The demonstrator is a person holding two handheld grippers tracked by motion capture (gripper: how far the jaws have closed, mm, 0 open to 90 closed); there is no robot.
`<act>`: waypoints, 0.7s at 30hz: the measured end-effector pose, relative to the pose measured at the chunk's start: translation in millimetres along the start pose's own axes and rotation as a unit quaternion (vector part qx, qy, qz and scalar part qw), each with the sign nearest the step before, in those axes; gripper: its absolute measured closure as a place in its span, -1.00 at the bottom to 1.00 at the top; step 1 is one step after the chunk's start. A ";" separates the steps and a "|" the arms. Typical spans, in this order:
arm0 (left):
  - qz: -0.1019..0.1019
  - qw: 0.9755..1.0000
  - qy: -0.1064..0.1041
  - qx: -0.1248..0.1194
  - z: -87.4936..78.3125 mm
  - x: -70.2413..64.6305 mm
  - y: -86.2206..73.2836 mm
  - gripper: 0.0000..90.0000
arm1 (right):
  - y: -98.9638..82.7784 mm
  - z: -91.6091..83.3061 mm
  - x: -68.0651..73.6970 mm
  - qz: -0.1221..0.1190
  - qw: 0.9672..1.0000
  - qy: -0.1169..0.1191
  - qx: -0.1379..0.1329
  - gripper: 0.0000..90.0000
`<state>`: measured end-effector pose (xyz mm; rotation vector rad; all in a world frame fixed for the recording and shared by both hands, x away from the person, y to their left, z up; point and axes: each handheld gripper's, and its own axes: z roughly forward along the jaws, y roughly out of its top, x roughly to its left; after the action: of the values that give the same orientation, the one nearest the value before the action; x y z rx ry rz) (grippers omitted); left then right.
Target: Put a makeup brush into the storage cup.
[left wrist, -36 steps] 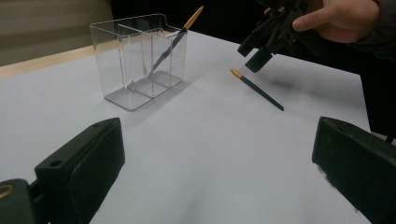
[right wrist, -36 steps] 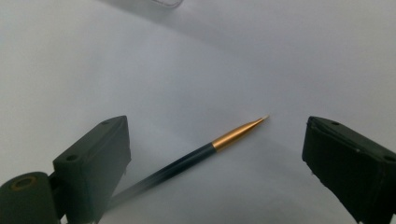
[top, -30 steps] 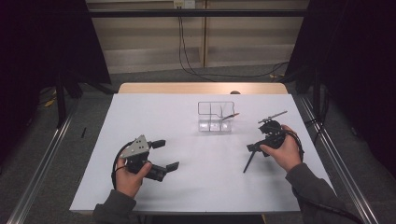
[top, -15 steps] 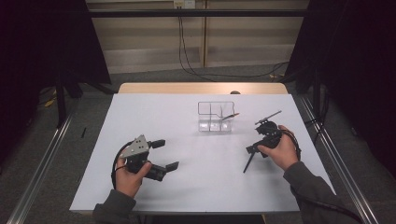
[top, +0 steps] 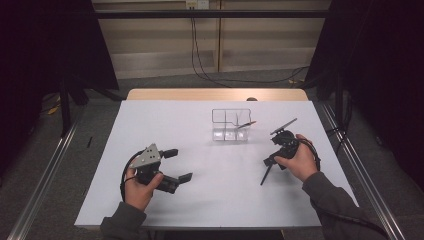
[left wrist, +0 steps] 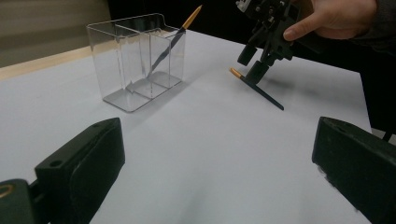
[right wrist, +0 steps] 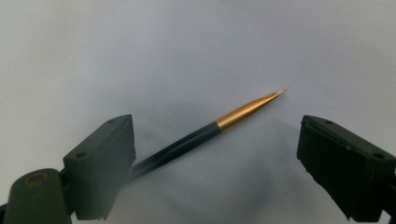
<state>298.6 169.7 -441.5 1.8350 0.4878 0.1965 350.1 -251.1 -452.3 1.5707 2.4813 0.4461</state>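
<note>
A clear divided organizer point(top: 230, 126) point(left wrist: 135, 60) stands at the table's middle back, with one dark gold-tipped pen point(top: 245, 124) point(left wrist: 173, 39) leaning in it. A second such pen point(top: 266, 175) point(left wrist: 261, 91) point(right wrist: 205, 133) lies flat on the white table. My right gripper point(top: 271, 159) point(left wrist: 253, 63) point(right wrist: 224, 163) points down over its gold end. Its jaws have just been closing a little; the pen lies between them and the pads do not press on it. My left gripper point(top: 179, 165) point(left wrist: 219, 172) rests at the front left, open, with nothing between its fingers.
The white table point(top: 200, 125) has a wooden strip along its far edge. Metal rails run along the floor on both sides, and cables hang behind the table. Bare tabletop lies between the two grippers.
The right hand has shifted very slightly over the lying pen. The left gripper, the organizer and both pens stay where they were.
</note>
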 end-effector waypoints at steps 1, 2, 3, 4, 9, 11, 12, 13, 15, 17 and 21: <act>0.002 1.000 -0.001 0.001 0.7 0.2 0.4 -0.95 | -0.2 0.7 0.6 0.003 1.000 0.000 0.000 -0.70; 0.001 1.000 -0.005 -0.001 1.5 0.2 0.3 -0.95 | -0.4 0.8 0.4 0.002 1.000 -0.002 0.002 -0.70; 0.000 1.000 -0.004 0.001 2.0 -0.1 0.3 -0.95 | -0.5 0.9 0.5 0.003 1.000 -0.003 0.004 -0.69; 0.002 1.000 -0.003 0.003 2.3 0.2 0.3 -0.95 | -0.7 0.7 0.9 0.006 1.000 -0.004 0.008 -0.67; -0.002 1.000 -0.007 -0.002 3.5 0.8 0.0 -0.95 | -1.0 2.8 1.0 0.002 1.000 -0.001 0.009 -0.59; -0.006 1.000 -0.005 -0.002 4.0 0.2 0.0 -0.95 | -0.8 3.4 2.3 0.006 1.000 0.000 0.014 -0.58; -0.001 1.000 -0.006 0.001 3.6 0.6 0.2 -0.95 | -0.6 4.1 2.3 0.001 1.000 0.001 0.014 -0.56; -0.001 1.000 -0.005 0.001 3.5 0.6 0.3 -0.95 | -0.3 4.3 2.6 0.000 1.000 0.000 0.017 -0.55; -0.001 1.000 -0.005 -0.001 3.1 0.9 0.3 -0.95 | -0.4 5.2 2.7 -0.002 1.000 -0.001 0.016 -0.54; 0.000 1.000 -0.004 0.002 2.2 1.3 0.1 -0.95 | -0.7 6.9 2.7 -0.004 1.000 0.001 0.014 -0.49; -0.002 1.000 -0.002 0.003 0.9 0.8 -0.6 -0.95 | -0.1 7.4 3.8 -0.004 1.000 -0.002 0.018 -0.49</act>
<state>299.5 169.4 -442.5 1.8400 0.4897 0.1899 350.6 -246.6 -459.3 1.5734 2.5051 0.3976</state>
